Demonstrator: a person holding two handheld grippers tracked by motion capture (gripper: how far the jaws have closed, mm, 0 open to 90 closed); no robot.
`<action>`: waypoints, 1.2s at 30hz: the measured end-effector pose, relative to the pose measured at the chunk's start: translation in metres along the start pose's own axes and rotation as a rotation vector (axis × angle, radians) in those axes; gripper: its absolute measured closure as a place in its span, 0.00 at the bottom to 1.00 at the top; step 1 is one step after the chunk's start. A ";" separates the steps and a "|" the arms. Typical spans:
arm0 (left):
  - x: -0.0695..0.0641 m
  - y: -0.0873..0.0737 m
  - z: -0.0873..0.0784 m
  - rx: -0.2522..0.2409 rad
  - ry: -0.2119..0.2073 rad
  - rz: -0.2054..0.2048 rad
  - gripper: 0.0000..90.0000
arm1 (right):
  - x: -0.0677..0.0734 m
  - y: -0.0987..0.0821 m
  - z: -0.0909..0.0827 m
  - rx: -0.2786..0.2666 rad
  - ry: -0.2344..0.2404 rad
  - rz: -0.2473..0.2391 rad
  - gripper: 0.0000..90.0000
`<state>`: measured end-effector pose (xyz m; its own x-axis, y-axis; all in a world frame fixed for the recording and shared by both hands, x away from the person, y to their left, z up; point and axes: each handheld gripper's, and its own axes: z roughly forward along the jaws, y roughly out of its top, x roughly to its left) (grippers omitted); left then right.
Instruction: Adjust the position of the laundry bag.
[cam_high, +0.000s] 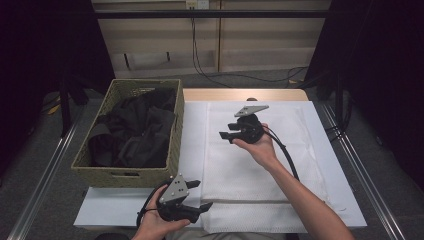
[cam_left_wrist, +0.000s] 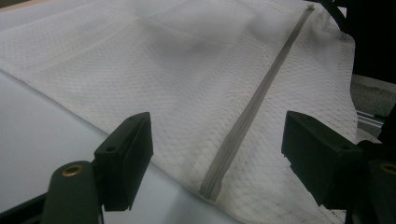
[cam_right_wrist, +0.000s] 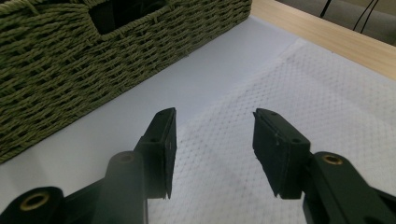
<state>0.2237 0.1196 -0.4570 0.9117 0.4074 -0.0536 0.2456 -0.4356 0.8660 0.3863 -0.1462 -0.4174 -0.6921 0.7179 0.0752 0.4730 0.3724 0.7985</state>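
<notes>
White-covered surface (cam_high: 195, 130) carrying, in descending size: a flat white mesh laundry bag (cam_high: 260, 165) spread over its middle and right, with a grey zipper (cam_left_wrist: 252, 112) running along it near the person's edge; a woven olive basket (cam_high: 172, 145) at the left edge, just beside the bag, filled with dark clothing (cam_high: 132, 132). Right claw (cam_high: 226, 135) hovers above the bag's far left part, pointing toward the basket, jaws released and holding nothing. Left claw (cam_high: 199, 195) sits at the bag's near left corner, jaws spread on either side of the zipper end, gripping nothing
</notes>
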 end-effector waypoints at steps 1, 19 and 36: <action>-0.002 0.000 0.000 0.006 -0.009 0.012 0.31 | 0.000 0.003 0.004 0.004 -0.004 -0.007 0.56; -0.005 -0.003 0.021 0.145 -0.062 0.079 0.47 | -0.006 0.022 0.088 0.118 0.015 -0.013 0.56; -0.008 -0.006 0.025 0.249 -0.041 0.124 0.60 | -0.005 0.005 0.117 0.169 -0.050 -0.017 0.71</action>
<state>0.2232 0.0987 -0.4738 0.9511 0.3081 0.0205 0.2002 -0.6659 0.7187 0.4563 -0.0787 -0.4836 -0.6747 0.7375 0.0299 0.5498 0.4751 0.6870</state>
